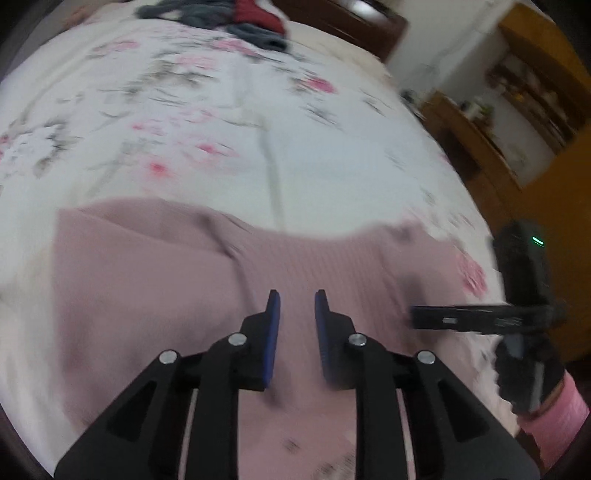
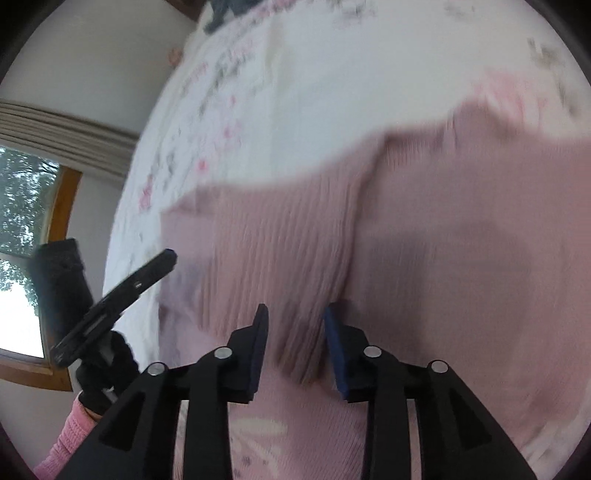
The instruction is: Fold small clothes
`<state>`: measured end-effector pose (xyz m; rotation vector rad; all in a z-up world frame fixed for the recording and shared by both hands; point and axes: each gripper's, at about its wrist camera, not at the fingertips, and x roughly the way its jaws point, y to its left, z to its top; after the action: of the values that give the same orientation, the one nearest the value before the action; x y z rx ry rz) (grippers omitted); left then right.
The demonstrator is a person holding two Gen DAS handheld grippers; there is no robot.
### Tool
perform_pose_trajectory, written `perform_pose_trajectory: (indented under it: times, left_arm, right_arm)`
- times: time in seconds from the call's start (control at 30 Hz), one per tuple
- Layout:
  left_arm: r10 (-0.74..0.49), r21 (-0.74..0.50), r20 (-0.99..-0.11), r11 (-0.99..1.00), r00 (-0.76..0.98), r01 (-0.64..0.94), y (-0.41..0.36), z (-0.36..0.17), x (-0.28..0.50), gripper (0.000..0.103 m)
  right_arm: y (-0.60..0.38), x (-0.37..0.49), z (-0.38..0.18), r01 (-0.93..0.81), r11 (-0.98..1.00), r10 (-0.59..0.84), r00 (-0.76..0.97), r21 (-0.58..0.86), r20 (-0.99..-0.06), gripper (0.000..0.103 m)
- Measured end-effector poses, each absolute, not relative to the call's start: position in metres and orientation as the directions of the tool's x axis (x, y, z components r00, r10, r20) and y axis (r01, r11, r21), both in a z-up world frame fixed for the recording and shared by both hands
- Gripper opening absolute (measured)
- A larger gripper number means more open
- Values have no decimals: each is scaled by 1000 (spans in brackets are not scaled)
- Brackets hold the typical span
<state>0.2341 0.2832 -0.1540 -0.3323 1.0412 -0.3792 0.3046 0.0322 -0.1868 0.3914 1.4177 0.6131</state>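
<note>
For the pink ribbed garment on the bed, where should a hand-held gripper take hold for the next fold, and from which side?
Probably the far edge of the pink ribbed garment, at a corner, coming from above over the floral bedsheet. It lies spread fairly flat, so only hems and corners offer a pinchable lip. Both the left hand-held gripper and the right hand-held gripper are open above it.

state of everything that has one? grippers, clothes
left gripper: open, empty, over the pink garment
right gripper: open, empty, over the same garment
pink garment: spread on the bed, creased, one fold ridge
dark clothes: heaped at the bed's far end
bedsheet: laid flat
</note>
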Motion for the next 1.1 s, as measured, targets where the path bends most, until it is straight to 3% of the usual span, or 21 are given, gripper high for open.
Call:
perform_pose_trajectory:
  times: [0.07, 0.13, 0.2, 0.3, 0.53, 0.63, 0.67, 0.73, 0.83, 0.93, 1.0, 1.1]
  left_arm:
    - [-468, -442, -786, 882, 403, 162, 270, -164, 228, 19]
    - [-444, -412, -815, 896, 372, 166, 263, -175, 225, 19]
    - [-423, -397, -840, 906, 340, 146, 265, -190, 228, 19]
    - [-437, -421, -840, 899, 321, 121, 276, -202, 228, 12]
    - [-434, -423, -840, 900, 326, 107, 278, -207, 225, 12]
    - [-402, -400, -852, 913, 336, 80, 278, -199, 215, 13]
    - [-381, -382, -858, 922, 345, 67, 280, -193, 208, 15]
    - [-346, -361, -863, 932, 368, 29, 284, -179, 185, 40]
    - [-328, -356, -855, 934, 402, 3, 295, -160, 136, 42]
    - [-259, -301, -878, 953, 402, -42, 309, -148, 75, 52]
    - [-228, -272, -894, 960, 387, -63, 319, -145, 37, 54]
    - [-170, -222, -915, 970, 366, -104, 341, -138, -23, 54]
  right_arm:
    - [35, 296, -195, -145, 791, 602, 9, 595, -798, 32]
    - [35, 293, -200, -131, 796, 597, 2, 592, -802, 18]
    - [30, 291, -199, -127, 794, 600, 2, 594, -800, 12]
    - [25, 285, -199, -139, 814, 571, 11, 564, -821, 11]
    - [22, 282, -220, -114, 824, 559, 3, 555, -829, 9]
    - [20, 276, -210, -118, 821, 564, 22, 558, -825, 15]
    - [17, 271, -206, -104, 822, 565, 27, 560, -825, 16]
    - [12, 251, -188, -101, 825, 563, 65, 556, -824, 21]
    - [-5, 201, -161, -122, 832, 555, 134, 542, -821, 28]
    - [-25, 133, -142, -131, 868, 496, 191, 479, -847, 30]
    - [-39, 91, -135, -122, 889, 458, 220, 442, -861, 37]
    - [-61, 26, -131, -95, 900, 436, 218, 426, -873, 37]
